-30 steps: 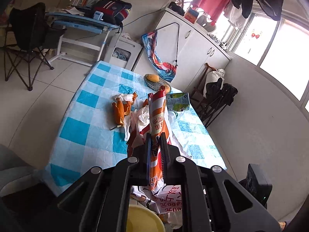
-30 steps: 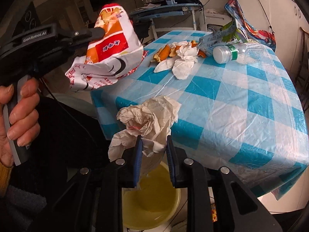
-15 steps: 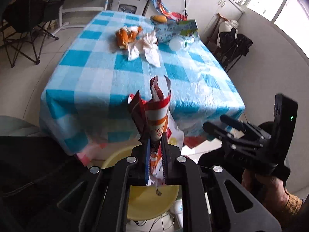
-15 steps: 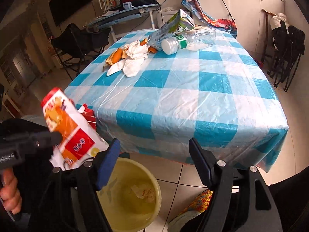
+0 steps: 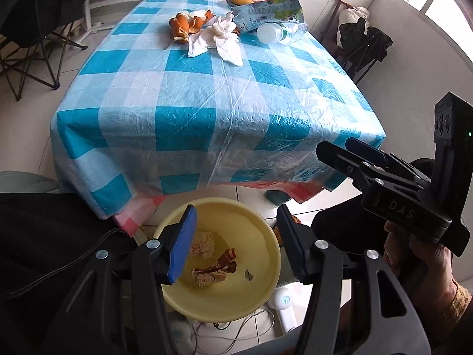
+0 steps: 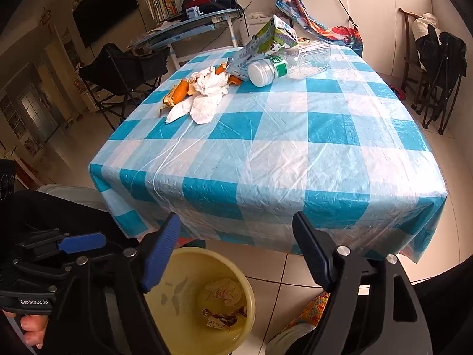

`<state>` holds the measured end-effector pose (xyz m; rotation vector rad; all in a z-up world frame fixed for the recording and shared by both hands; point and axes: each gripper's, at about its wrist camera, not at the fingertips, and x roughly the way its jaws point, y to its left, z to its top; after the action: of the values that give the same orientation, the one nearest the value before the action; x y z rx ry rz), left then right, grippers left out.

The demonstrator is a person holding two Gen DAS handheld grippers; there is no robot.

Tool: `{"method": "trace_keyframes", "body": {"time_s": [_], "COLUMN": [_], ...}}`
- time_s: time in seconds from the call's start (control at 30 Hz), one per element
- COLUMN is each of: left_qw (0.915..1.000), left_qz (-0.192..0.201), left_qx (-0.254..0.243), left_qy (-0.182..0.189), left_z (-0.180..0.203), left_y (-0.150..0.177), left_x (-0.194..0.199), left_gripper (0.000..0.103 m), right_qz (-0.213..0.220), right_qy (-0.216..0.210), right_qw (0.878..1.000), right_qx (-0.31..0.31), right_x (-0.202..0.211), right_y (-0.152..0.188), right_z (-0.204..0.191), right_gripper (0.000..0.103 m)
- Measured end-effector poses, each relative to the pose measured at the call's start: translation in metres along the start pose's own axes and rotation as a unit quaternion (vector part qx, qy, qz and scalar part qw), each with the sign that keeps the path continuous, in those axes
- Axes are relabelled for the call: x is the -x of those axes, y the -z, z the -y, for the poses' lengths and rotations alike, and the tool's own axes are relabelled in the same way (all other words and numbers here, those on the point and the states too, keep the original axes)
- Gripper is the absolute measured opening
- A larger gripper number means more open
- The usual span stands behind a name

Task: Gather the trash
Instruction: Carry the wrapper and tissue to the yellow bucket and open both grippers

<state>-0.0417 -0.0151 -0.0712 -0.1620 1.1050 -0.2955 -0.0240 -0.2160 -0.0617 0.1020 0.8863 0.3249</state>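
A yellow bin [image 5: 260,233] [image 6: 183,269] stands on the floor below the table's near edge. In it lie a crumpled snack wrapper [image 5: 214,272] [image 6: 224,318] and a wadded tissue [image 5: 202,244] [image 6: 223,291]. My left gripper [image 5: 235,236] is open and empty above the bin. My right gripper [image 6: 236,248] is open and empty beside it, also over the bin. On the far part of the blue checked table [image 5: 192,94] [image 6: 280,153] lie orange peel [image 5: 184,23] [image 6: 179,91], white tissues [image 5: 218,40] [image 6: 207,94], a milk carton [image 5: 266,13] [image 6: 263,47] and a clear plastic bottle [image 5: 275,31] [image 6: 292,62].
A black folding chair [image 5: 26,38] stands left of the table and a dark chair [image 6: 437,68] to its right. A desk with books and a bag [image 6: 195,14] is behind. White cables and a device [image 5: 283,301] lie on the floor by the bin.
My left gripper opened and the snack wrapper dropped into the bin. My right gripper, which released the tissue wad earlier, stays open over the bin.
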Motion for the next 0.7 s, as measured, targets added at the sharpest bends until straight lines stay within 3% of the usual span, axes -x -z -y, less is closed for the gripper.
{"method": "trace_keyframes", "body": {"time_s": [0.2,0.7], "left_qw": [0.9998,0.9992], "left_qz": [0.012,0.033], "left_qx": [-0.014,0.011], "left_qy": [0.007,0.018], "left_z": [0.005,-0.004], "left_y": [-0.004,-0.005], "left_x": [0.003,0.002], "left_gripper": [0.056,0.060], "right_qz": [0.005,-0.012], "right_qy": [-0.004,0.002], "right_qw": [1.000,1.000], "right_qx": [-0.003,0.007], "right_x": [-0.004,-0.010], "right_y": [-0.005,0.007], "right_z": [-0.005,-0.006], "right_gripper": [0.077,0.077]}}
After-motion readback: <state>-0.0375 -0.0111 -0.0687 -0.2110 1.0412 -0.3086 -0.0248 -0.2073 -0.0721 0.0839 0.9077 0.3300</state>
